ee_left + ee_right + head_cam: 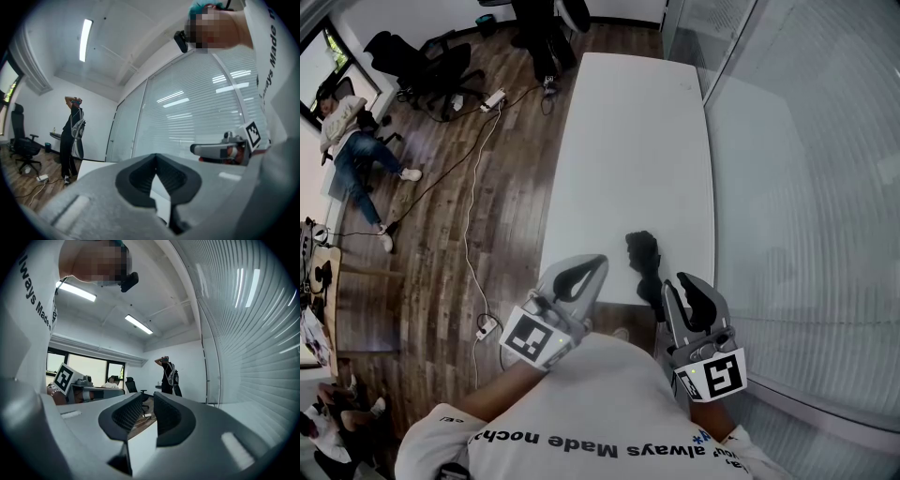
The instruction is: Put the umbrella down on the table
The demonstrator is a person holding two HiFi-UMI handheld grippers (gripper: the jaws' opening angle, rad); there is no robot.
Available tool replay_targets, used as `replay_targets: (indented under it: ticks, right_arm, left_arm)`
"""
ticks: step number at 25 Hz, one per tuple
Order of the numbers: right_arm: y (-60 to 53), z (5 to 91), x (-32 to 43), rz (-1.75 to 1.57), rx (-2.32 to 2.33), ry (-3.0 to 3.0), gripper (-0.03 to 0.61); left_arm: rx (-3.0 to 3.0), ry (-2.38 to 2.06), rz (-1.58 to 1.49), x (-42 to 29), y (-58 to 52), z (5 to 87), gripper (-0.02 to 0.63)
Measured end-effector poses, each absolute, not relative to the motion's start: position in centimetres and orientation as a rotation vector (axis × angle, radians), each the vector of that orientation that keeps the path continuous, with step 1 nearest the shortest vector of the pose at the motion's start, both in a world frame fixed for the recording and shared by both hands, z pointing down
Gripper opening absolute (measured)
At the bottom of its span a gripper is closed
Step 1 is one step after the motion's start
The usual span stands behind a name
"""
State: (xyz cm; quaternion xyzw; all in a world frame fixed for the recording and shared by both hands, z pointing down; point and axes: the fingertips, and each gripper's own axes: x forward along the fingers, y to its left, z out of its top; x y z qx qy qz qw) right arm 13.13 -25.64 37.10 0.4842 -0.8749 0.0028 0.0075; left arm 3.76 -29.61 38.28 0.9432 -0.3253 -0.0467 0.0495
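Floor (441, 244): dark wood boards left of the table, with a white cable (470, 225) trailing across them.
Glass wall (806, 187): runs along the table's right side, with slatted blinds behind it.
Table (637, 141): long and white, stretching away from the person who holds the claws.
Chairs (431, 61): black office chairs on the floor at the far left.
People: one sits at the far left (352, 150); another stands past the table's far end (546, 28).
Left claw (598, 262): held level over the table's near left corner. Its jaw tips meet, clenched on nothing, and it touches nothing.
Right claw (677, 281): held level at the table's near edge. Its jaws are drawn in as far as they go, with only a thin slit between the pads and nothing in it.
Umbrella (643, 261): black and folded, lying on the table near its near edge, between the two claws. Its near end is just beside the right claw's tips. Neither claw grips it.
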Motion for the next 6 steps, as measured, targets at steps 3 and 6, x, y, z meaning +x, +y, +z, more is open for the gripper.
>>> replay_targets:
  ticks: [3, 6]
  right_arm:
    - [-25.67, 36.91, 13.07, 0.011, 1.519, -2.736, 0.081]
    - [-26.05, 36.77, 13.16, 0.013, 1.518, -2.737, 0.081]
  left_arm:
    - [2.873, -0.987, -0.143, 3.79, -29.62, 38.21, 0.003]
    - [2.868, -0.985, -0.145, 4.05, -29.99, 38.08, 0.003]
